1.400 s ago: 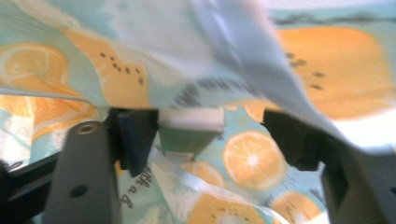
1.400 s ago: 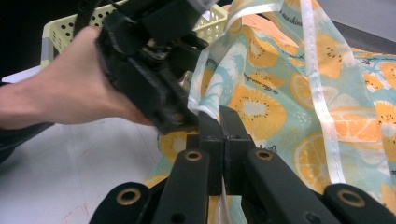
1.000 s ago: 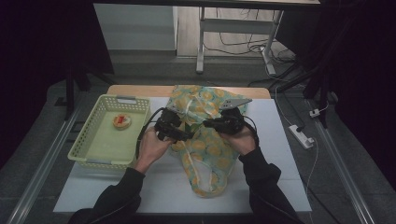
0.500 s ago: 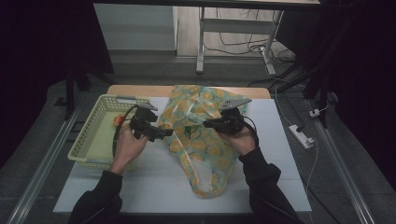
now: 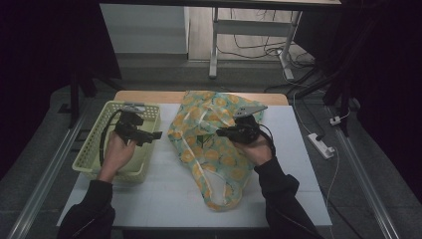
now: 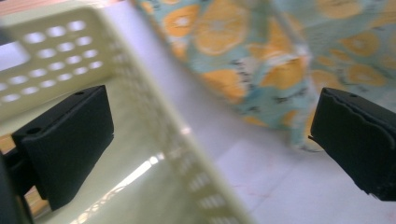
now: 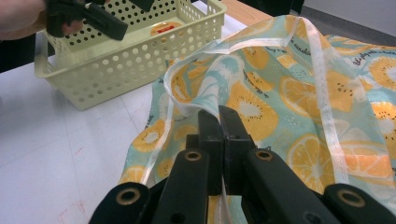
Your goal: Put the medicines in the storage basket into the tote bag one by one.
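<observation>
Right gripper view: my right gripper (image 7: 219,122) pinches the white rim of the fruit-print bag (image 7: 289,93), jaws clenched. My left gripper (image 5: 149,135) has just been opening, nothing between its jaws, over the green basket (image 5: 92,154). The round snack (image 7: 166,28) lies inside, farther left. I can't read its red label.

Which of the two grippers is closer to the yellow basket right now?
Left. The left gripper hangs open over the basket, at its right wall. The right gripper is off to the side, shut on the bag.
</observation>
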Motion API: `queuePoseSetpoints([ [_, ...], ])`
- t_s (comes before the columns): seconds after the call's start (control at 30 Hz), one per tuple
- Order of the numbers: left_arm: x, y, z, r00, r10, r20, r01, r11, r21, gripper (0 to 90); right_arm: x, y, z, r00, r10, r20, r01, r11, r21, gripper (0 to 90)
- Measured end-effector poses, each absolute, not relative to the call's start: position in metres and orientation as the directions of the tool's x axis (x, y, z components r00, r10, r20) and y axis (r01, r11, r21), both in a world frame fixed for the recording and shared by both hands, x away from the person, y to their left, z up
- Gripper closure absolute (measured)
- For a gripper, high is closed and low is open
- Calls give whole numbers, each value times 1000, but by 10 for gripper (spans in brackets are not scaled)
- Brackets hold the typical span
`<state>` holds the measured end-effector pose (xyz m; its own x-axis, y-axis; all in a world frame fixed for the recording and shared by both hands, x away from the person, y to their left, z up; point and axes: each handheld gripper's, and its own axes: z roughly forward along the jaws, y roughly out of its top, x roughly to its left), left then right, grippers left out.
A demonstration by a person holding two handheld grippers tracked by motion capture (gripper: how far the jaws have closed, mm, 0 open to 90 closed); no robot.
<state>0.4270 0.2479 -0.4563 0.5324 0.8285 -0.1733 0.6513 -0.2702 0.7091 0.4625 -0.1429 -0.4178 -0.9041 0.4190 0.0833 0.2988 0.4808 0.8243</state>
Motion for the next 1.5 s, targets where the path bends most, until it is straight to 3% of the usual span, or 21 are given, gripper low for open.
queuePoseSetpoints([
  [0.53,450,301,-482,381,912,-151,725,-193,661,0,463,-142,-419,-905,417,85,300,483,823,892],
  [0.77,461,315,-493,270,955,-127,772,-136,621,0,462,-142,-419,-906,415,85,299,484,823,892],
  [1.27,488,317,-512,279,950,-138,853,-180,490,0,462,-141,-418,-907,412,83,296,485,823,892],
  [1.5,497,311,-521,290,954,-74,874,-232,428,5,461,-142,-417,-908,411,83,294,484,824,892],
])
